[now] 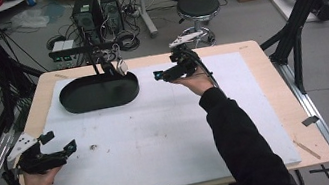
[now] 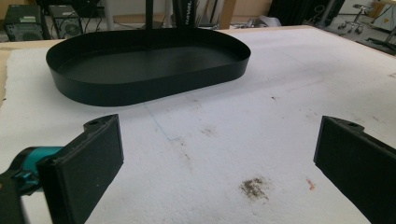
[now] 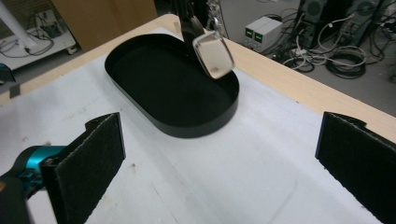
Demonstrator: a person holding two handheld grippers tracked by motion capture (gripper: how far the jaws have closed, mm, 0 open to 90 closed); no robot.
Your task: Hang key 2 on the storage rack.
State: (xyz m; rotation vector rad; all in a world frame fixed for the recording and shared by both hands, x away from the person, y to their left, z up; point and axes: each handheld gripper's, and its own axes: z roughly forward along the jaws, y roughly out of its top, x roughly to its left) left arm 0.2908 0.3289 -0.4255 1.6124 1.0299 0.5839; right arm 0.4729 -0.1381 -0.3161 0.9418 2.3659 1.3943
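Both forearms come in from the near edge of the table [image 1: 276, 104], w/ the left gripper [image 1: 63, 149] low by the near-left corner of the white mat [image 1: 170, 137], jaws spread wide, nothing between them. Right gripper [image 1: 158, 75] is held up past mid-table, toward the far edge, jaws also wide apart & empty.

Black oval tray [image 1: 99, 95] sits at the far-left part of the mat, long axis running left-right along the far edge. It looks empty. A shiny metal piece [image 3: 213, 56] on a dark stand hangs over the tray's far-right rim; can't tell if it touches.

Key relation: the tray lies just left of the right gripper, near; from the left gripper it lies straight ahead, well apart. So the right hand is nearer, approx. end-on to the tray's right end. A brown smudge [image 2: 254, 186] marks the mat just beyond the left jaws.
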